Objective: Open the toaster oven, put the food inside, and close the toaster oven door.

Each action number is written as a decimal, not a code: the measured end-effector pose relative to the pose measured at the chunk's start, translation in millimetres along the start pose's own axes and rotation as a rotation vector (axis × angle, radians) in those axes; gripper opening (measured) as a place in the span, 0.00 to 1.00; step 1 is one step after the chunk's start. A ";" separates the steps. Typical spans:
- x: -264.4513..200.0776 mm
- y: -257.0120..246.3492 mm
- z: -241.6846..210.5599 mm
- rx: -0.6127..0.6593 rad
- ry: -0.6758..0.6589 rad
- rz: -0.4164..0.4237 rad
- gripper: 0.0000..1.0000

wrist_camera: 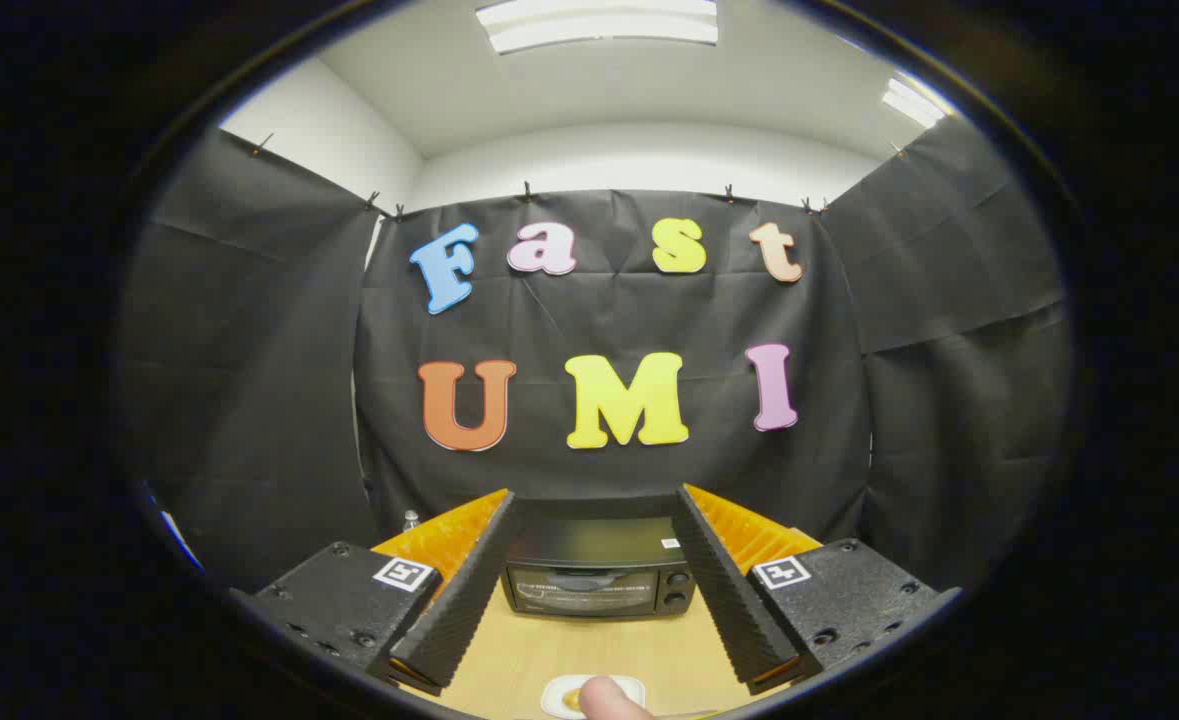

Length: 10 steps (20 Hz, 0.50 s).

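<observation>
A black toaster oven (pixel 597 570) stands on the wooden table (pixel 589 650) beyond my fingers, its glass door shut and two knobs on its right side. My gripper (pixel 596 500) is open, with nothing between the fingers, and the oven shows through the gap. Close below me, between the finger bases, lies a white plate (pixel 559 697) with an orange-yellow piece of food (pixel 573 699) on it. A person's fingertip (pixel 604 700) covers part of the plate.
Black cloth walls close the booth behind and to both sides of the oven. A small bottle (pixel 410 520) stands at the back left of the table.
</observation>
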State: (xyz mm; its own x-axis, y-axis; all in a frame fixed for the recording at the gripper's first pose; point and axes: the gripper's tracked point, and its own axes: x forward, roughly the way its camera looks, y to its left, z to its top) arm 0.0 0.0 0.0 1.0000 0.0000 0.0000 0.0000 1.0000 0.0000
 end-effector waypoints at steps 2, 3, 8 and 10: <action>0.0 0.4 -2.5 0.004 0.004 0.000 1.00; -0.2 0.6 -4.0 0.005 0.007 0.001 1.00; 2.6 -2.4 -5.5 0.012 0.006 -0.009 1.00; 3.4 -2.4 -7.2 0.009 0.015 -0.008 1.00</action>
State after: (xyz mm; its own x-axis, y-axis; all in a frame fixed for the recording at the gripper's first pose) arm 3.4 -2.4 -7.2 0.9999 -0.0078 -0.0148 0.0080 0.9999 0.0092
